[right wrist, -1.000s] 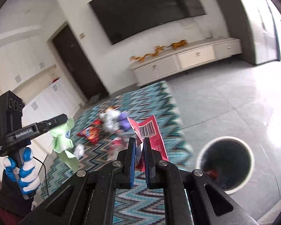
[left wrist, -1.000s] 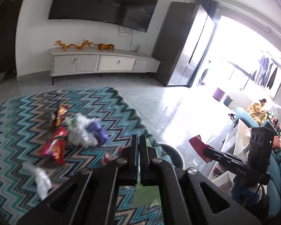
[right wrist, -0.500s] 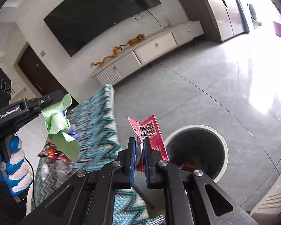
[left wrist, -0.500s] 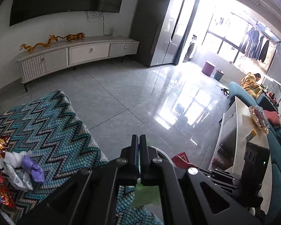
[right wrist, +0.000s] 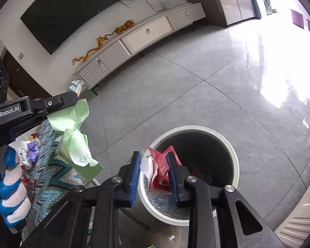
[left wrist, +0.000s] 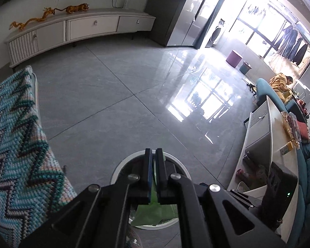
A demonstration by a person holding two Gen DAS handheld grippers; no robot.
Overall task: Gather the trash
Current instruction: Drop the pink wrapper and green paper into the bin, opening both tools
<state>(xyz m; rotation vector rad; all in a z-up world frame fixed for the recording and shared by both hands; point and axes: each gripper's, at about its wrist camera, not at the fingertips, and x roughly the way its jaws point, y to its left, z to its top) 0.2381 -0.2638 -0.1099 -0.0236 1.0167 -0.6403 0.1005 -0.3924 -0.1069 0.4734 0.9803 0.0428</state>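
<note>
A white round trash bin (right wrist: pixel 233 144) with a dark inside stands on the grey floor; its rim (left wrist: pixel 122 163) also shows in the left wrist view. My right gripper (right wrist: pixel 155 161) is open just above the bin's left rim. A red wrapper (right wrist: pixel 161 169) hangs loose between its blue pads, over the bin. My left gripper (left wrist: pixel 153 155) is shut on a crumpled green paper (left wrist: pixel 155 210), over the bin. In the right wrist view the left gripper (right wrist: pixel 72 99) holds the green paper (right wrist: pixel 76 142) left of the bin.
A zigzag teal rug (left wrist: pixel 16 144) lies left of the bin with more wrappers (right wrist: pixel 29 148) on it. A white TV cabinet (left wrist: pixel 76 29) stands along the far wall. A white table (left wrist: pixel 264 155) and teal sofa are at the right.
Both grippers swung from the rug to the bin. The right gripper opened and the red wrapper now hangs loose between its pads. The left gripper stays shut on the green paper.
</note>
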